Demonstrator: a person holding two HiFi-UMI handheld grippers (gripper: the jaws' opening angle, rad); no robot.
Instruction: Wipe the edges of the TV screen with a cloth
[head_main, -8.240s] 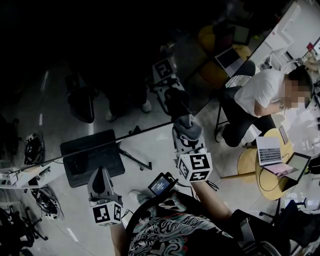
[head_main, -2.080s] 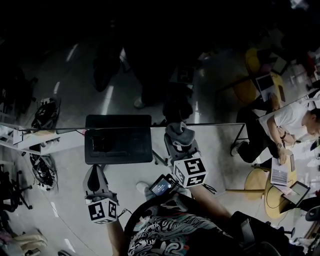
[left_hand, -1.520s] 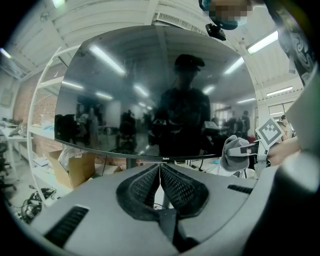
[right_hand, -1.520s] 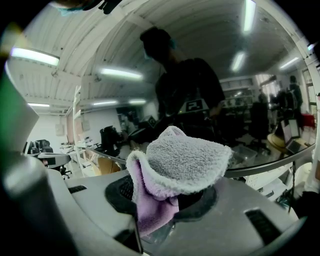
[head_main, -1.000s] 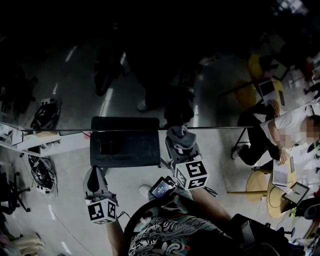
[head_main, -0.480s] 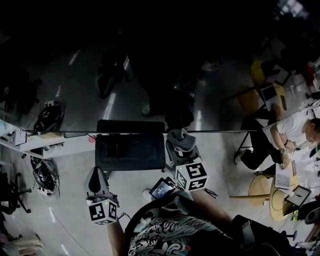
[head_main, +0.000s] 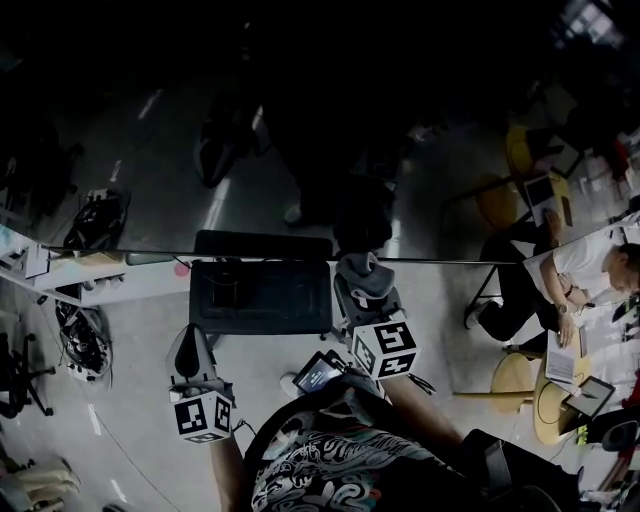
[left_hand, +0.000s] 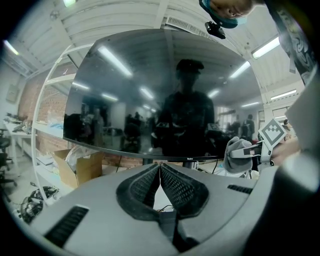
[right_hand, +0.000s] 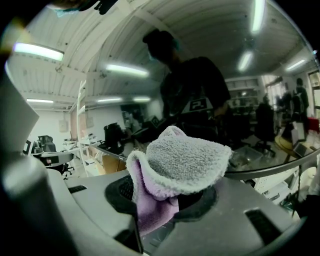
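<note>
While the right claw (head_main: 368, 295) grips a cloth (right_hand: 182, 165) at the TV (left_hand: 165, 95) edge, the left claw (left_hand: 160, 172) hangs pinched together, empty.

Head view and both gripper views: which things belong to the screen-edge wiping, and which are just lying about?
Job:
TV screen
grey cloth, clamped in the right gripper by the screen's bottom edge
left gripper, shut and empty

Lying about:
cardboard box
round yellow table
seated person
</note>
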